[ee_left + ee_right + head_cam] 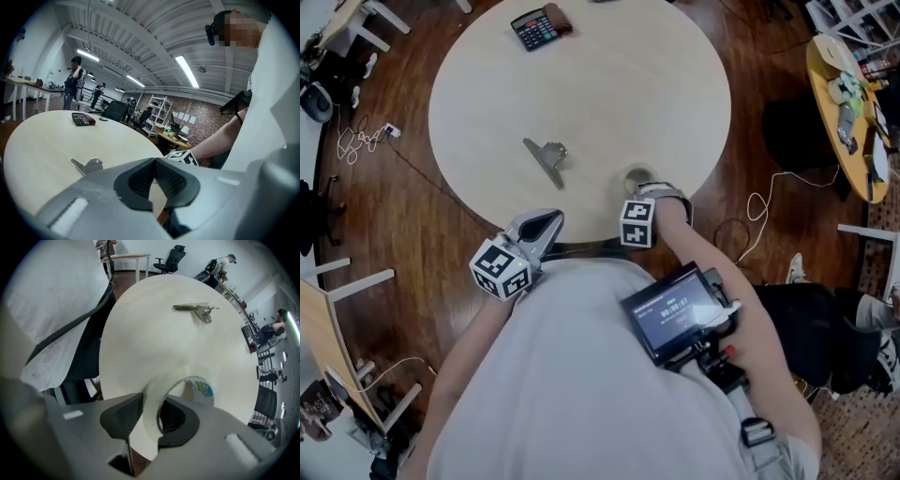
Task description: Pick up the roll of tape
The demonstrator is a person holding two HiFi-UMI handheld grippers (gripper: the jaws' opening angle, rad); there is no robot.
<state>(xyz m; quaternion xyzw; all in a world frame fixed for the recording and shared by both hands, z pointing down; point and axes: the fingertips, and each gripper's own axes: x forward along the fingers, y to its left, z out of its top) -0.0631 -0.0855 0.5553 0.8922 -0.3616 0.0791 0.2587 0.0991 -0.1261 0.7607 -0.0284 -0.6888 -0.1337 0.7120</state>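
Round pale table (581,94) filling upper frame, roll of tape (636,176) at its lower right edge, ring wall pinched by right gripper (151,411), left gripper (154,161) lower left, jaws together, empty, metal clip (547,157) mid-table, calculator (534,28) at top.

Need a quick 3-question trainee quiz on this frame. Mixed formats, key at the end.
1. True or false: the left gripper holds the roll of tape.
2. Which thing lies farthest from the person on the table? A. calculator B. metal clip C. roll of tape
3. Fill in: one jaw of the right gripper is outside the tape's ring, the other ____ it.
Key: 1 false, its jaws are together with nothing between them; 2 A; 3 inside.
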